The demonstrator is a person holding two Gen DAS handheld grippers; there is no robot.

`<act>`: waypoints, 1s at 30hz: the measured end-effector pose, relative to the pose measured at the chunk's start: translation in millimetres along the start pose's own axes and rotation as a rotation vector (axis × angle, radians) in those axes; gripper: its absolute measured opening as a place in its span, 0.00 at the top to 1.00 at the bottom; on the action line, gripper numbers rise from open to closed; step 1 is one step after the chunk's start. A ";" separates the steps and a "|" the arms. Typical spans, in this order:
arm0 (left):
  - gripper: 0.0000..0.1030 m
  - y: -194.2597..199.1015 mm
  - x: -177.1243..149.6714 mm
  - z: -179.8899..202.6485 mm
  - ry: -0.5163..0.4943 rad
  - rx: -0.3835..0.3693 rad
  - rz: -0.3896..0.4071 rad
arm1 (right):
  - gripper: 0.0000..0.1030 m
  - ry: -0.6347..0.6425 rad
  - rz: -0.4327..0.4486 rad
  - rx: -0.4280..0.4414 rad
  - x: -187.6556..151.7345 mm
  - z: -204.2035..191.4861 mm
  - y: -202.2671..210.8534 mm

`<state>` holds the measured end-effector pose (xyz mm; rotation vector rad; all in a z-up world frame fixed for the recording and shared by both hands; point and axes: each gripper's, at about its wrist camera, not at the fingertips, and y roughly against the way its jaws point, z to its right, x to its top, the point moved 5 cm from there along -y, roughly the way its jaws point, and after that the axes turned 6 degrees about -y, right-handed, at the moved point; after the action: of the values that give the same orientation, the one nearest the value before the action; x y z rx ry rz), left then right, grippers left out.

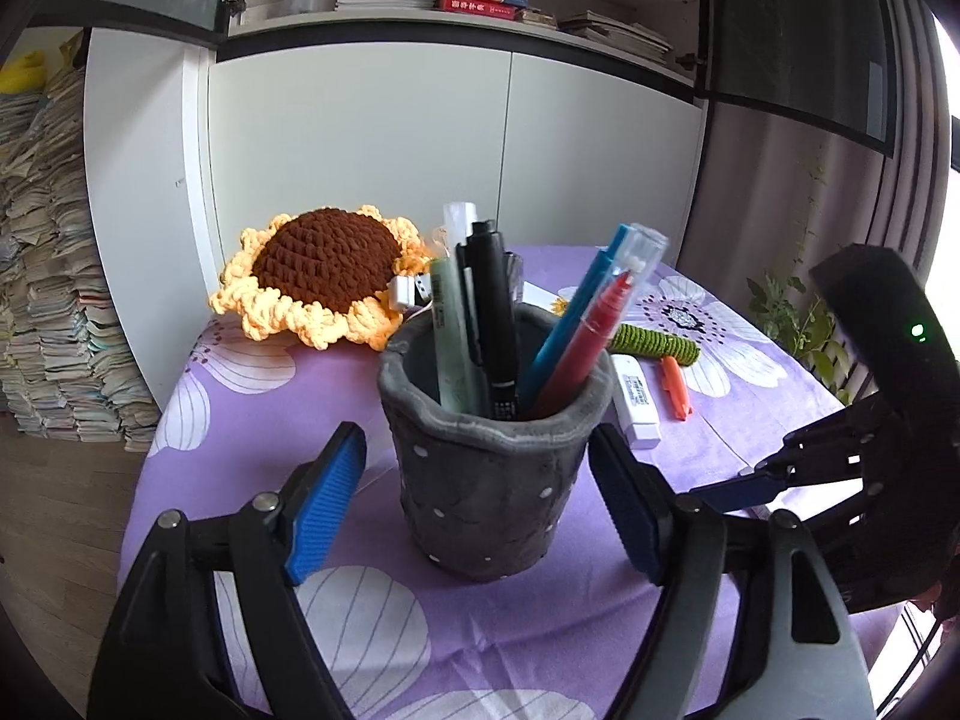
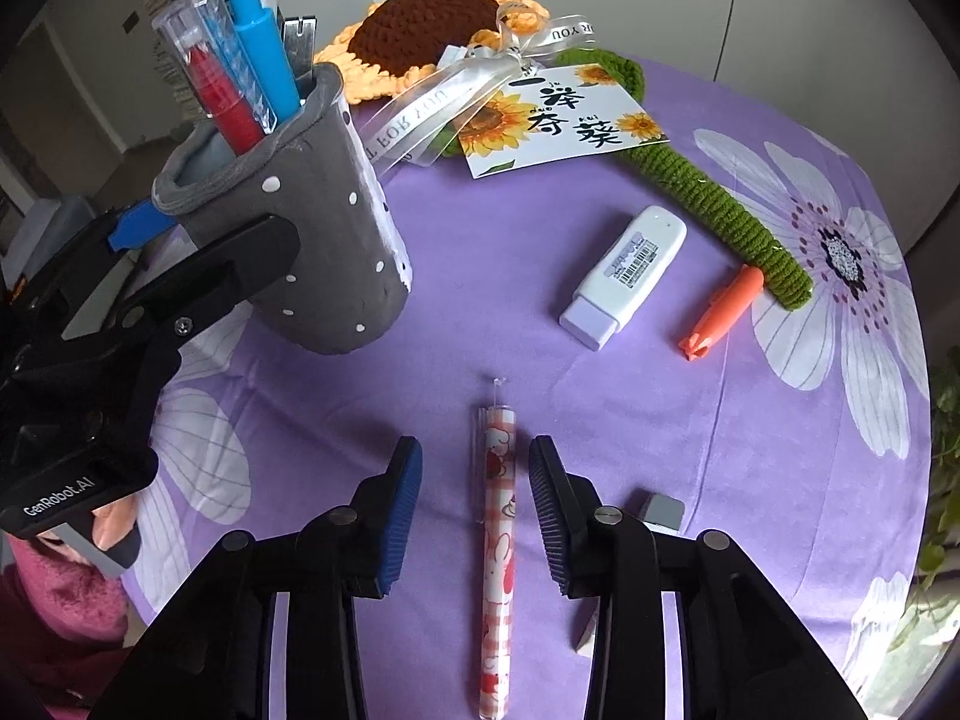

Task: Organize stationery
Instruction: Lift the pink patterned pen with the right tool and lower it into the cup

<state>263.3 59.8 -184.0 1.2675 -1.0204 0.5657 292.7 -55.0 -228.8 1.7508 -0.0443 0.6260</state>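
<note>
- The tabletop point(image 2: 600, 372), under a purple flowered cloth, carries everything; a crocheted sunflower point(image 2: 432, 24) with its green stem and a gift card point(image 2: 558, 120) lies at the far side.
- The grey pen holder point(image 1: 486, 468) stands upright near the left edge and already holds several pens, among them a blue one point(image 1: 576, 324), a red one point(image 1: 582, 342) and a black one point(image 1: 489, 312). By my reading the sorting is partly done.
- The left claw point(image 1: 477, 492) is spread wide, one pad on each side of the holder, neither clearly touching it.
- The right claw point(image 2: 474, 504) is also open, gripping nothing.
- Loose items remain: a white correction tape point(image 2: 624, 276), a small orange pen point(image 2: 720, 315) just beside the stem, and a grey object partly hidden behind the right claw.
- The patterned pink pen point(image 2: 498, 540) lies flat, lengthwise between the right claw's pads, apart from both; it looks the likeliest to be picked up.
</note>
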 end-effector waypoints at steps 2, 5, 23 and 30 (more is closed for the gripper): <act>0.36 -0.8 -0.9 3.6 -0.012 -0.014 -0.007 | 0.64 0.003 0.003 -0.013 1.7 -1.7 -4.0; 0.36 -0.2 -1.6 6.0 -0.035 -0.002 -0.003 | 0.77 -0.013 0.005 -0.032 6.4 0.1 -8.8; 0.36 -1.9 -2.9 5.1 -0.036 -0.005 -0.013 | 0.89 -0.031 0.315 0.042 -1.5 -22.2 121.0; 0.36 -2.4 -3.9 5.0 -0.031 -0.010 -0.017 | 0.89 -0.004 0.500 0.082 13.7 -42.5 183.3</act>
<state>261.9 55.1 -188.8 1.2783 -1.0366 0.5283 223.6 -64.3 -53.4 1.8296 -0.4764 0.9958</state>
